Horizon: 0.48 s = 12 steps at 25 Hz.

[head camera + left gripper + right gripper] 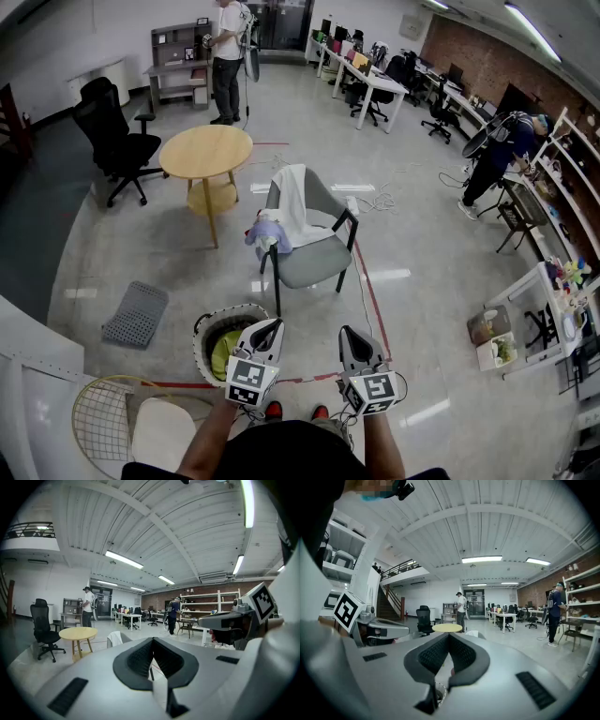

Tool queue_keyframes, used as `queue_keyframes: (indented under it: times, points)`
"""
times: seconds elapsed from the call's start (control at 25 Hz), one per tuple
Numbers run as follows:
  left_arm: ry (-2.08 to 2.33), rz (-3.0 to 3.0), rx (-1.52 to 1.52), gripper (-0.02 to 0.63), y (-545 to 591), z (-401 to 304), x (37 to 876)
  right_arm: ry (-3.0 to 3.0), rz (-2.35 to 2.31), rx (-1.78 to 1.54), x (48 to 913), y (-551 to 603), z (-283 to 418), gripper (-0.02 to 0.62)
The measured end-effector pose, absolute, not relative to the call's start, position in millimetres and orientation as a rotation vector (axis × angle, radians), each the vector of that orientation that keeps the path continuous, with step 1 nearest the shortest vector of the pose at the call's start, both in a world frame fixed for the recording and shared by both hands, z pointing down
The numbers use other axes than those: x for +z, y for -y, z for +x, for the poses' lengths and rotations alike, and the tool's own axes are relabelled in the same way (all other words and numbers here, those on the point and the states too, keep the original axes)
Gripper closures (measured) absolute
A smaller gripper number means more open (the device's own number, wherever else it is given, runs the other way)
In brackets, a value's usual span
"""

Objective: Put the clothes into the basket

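Both tools, left (272, 328) and right (349, 336), are pinched closed and empty at bottom centre. The white garment (292, 202) drapes the grey chair (314, 258) mid-frame, and the basket (202, 337) sits lower left. I'd open wide first and grab a bunched fold.

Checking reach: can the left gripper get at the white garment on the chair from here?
Probably not yet: nothing blocks it, but open floor separates the left gripper from the white garment on the chair; stepping forward seems needed.
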State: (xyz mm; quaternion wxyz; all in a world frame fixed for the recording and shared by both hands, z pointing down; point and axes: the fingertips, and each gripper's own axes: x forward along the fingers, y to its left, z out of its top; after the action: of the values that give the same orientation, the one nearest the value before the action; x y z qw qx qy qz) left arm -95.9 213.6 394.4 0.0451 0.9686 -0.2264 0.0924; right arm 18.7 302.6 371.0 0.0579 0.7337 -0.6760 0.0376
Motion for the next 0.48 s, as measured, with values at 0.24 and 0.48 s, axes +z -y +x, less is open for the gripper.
queue_keyframes:
  times: [0.24, 0.48]
  points:
    - [0.671, 2.959, 0.265, 0.6, -213.8, -94.4, 389.0, 2.057, 2.249, 0.128, 368.6, -300.2, 19.4, 0.568]
    - [0.665, 2.961, 0.268, 0.6, -212.3, -85.3, 386.9, 2.043, 2.245, 0.151, 374.0, -298.3, 27.0, 0.568]
